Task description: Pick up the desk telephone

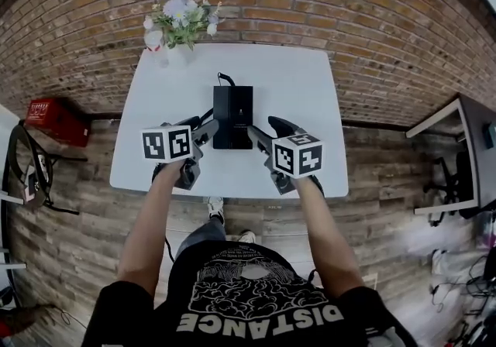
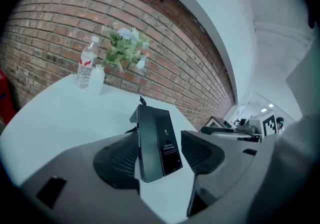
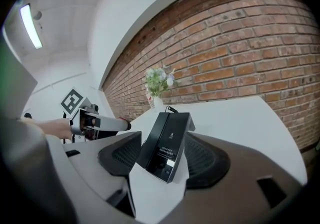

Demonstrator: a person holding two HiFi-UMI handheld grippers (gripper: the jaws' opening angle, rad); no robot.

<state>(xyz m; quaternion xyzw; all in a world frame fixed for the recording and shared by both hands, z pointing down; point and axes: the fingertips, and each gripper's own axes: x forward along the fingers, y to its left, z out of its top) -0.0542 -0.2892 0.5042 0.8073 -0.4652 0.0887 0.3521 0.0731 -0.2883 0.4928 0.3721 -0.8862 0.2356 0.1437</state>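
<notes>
A black desk telephone lies flat in the middle of the white table, with a cable leaving its far end. My left gripper hovers at the phone's near left corner and my right gripper at its near right corner. Both are open. In the left gripper view the phone lies ahead of the left gripper, framed between its ribbed pads, which do not touch it. The right gripper view shows the phone framed the same way by the right gripper.
A white vase of flowers and a water bottle stand at the table's far left by the brick wall. On the floor to the left are a red box and a chair. Another desk stands to the right.
</notes>
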